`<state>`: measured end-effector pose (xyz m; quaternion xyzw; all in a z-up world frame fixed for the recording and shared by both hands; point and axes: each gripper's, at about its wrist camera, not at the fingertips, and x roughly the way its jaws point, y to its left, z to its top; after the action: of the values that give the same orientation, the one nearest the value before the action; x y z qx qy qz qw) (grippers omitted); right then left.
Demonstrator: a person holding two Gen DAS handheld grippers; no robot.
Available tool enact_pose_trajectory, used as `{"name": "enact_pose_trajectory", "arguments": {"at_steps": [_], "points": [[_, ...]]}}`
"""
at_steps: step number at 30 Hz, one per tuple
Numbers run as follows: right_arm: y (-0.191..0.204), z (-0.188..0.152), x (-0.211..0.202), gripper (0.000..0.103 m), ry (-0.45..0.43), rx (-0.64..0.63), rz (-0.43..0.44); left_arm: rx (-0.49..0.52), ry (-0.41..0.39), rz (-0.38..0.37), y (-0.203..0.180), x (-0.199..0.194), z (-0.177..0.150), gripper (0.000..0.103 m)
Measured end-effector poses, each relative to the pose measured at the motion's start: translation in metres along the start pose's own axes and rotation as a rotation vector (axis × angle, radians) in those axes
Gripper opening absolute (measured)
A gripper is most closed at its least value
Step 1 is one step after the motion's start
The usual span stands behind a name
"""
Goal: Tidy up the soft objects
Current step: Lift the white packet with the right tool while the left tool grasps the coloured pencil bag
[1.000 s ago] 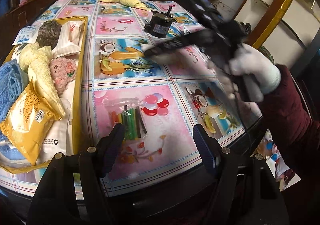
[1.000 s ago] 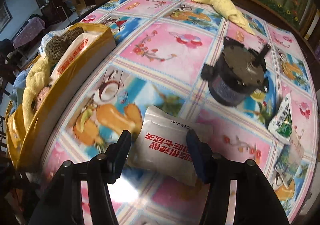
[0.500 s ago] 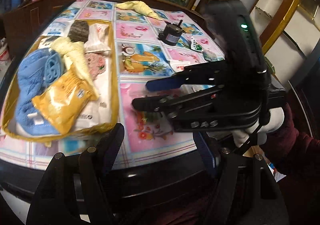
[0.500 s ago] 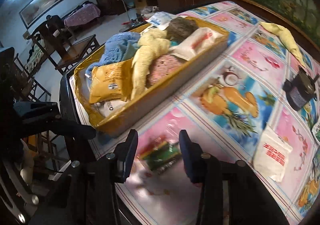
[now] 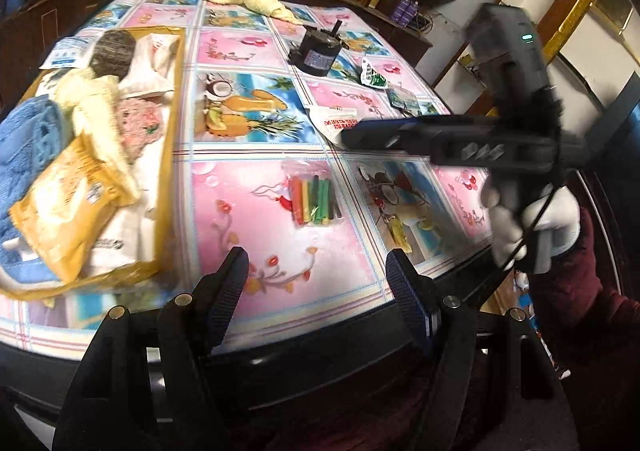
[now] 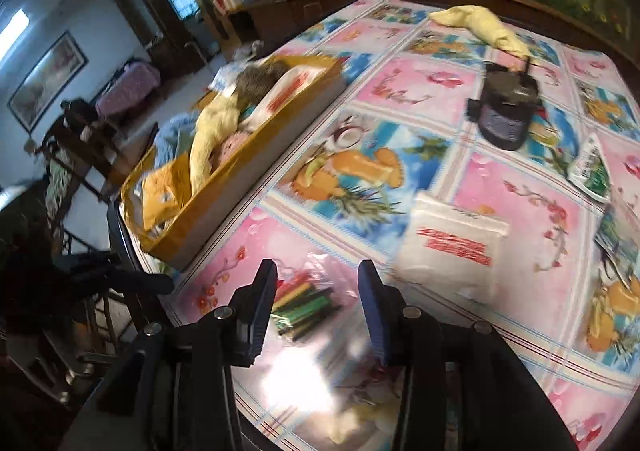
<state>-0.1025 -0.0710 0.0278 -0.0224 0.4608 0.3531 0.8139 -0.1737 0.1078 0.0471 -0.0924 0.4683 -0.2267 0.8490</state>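
Right gripper [image 6: 316,299], jaws parted and empty, hovers above clear bag of coloured sticks [image 6: 306,305], white glove packet [image 6: 452,247] at two o'clock; left gripper [image 5: 316,283] likewise agape, empty; slick plastic may slip

Red print on the white packet [image 6: 454,247], too blurred to read.

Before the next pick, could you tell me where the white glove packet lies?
The white glove packet lies flat on the tablecloth right of the crayon bag, below the black motor.

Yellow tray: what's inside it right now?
The yellow tray holds a blue towel, cream cloth, yellow packet, brown knit and white packets; anything beneath is covered.
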Motion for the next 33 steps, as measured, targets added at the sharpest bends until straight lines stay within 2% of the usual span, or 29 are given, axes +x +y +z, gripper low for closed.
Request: {"name": "enact_pose_trajectory", "arguments": {"at_steps": [2, 5, 7, 11, 14, 18, 20, 22, 24, 26, 28, 30, 33], "points": [[-0.022, -0.001, -0.015, 0.06, -0.053, 0.049, -0.052, 0.009, 0.011, -0.001, -0.004, 0.011, 0.008, 0.071], [-0.056, 0.004, -0.021, 0.06, -0.075, 0.12, -0.096, 0.028, 0.024, 0.015, -0.01, 0.029, 0.021, 0.071], [-0.066, 0.01, -0.016, 0.06, -0.078, 0.113, -0.115, 0.055, 0.041, 0.042, -0.016, 0.045, 0.03, 0.071], [-0.06, 0.028, 0.01, 0.062, -0.03, -0.02, -0.114, 0.089, 0.103, 0.138, -0.02, 0.078, 0.041, 0.071], [-0.059, 0.034, 0.024, 0.063, 0.024, -0.111, -0.126, 0.116, 0.091, 0.186, -0.024, 0.087, 0.044, 0.071], [-0.056, 0.036, 0.05, 0.067, 0.115, -0.198, -0.109, 0.116, 0.066, 0.17, -0.02, 0.089, 0.043, 0.071], [-0.05, 0.032, 0.051, 0.076, 0.123, -0.258, -0.108, 0.132, 0.049, 0.171, -0.019, 0.089, 0.041, 0.068], [-0.042, 0.024, 0.052, 0.081, 0.153, -0.3, -0.104, 0.162, 0.036, 0.185, -0.021, 0.088, 0.038, 0.065], [-0.032, 0.014, 0.054, 0.081, 0.162, -0.369, -0.143, 0.189, 0.027, 0.196, -0.024, 0.091, 0.038, 0.063], [-0.026, 0.008, 0.053, 0.085, 0.15, -0.403, -0.162, 0.199, 0.014, 0.198, -0.025, 0.089, 0.036, 0.055], [-0.031, 0.008, 0.053, 0.085, 0.151, -0.366, -0.157, 0.18, 0.014, 0.139, -0.022, 0.086, 0.036, 0.026], [-0.039, 0.008, 0.051, 0.083, 0.144, -0.318, -0.163, 0.168, 0.014, 0.118, -0.02, 0.084, 0.035, 0.024], [-0.049, 0.008, 0.043, 0.067, 0.12, -0.231, -0.156, 0.152, 0.012, 0.114, -0.017, 0.082, 0.035, 0.022]]}}
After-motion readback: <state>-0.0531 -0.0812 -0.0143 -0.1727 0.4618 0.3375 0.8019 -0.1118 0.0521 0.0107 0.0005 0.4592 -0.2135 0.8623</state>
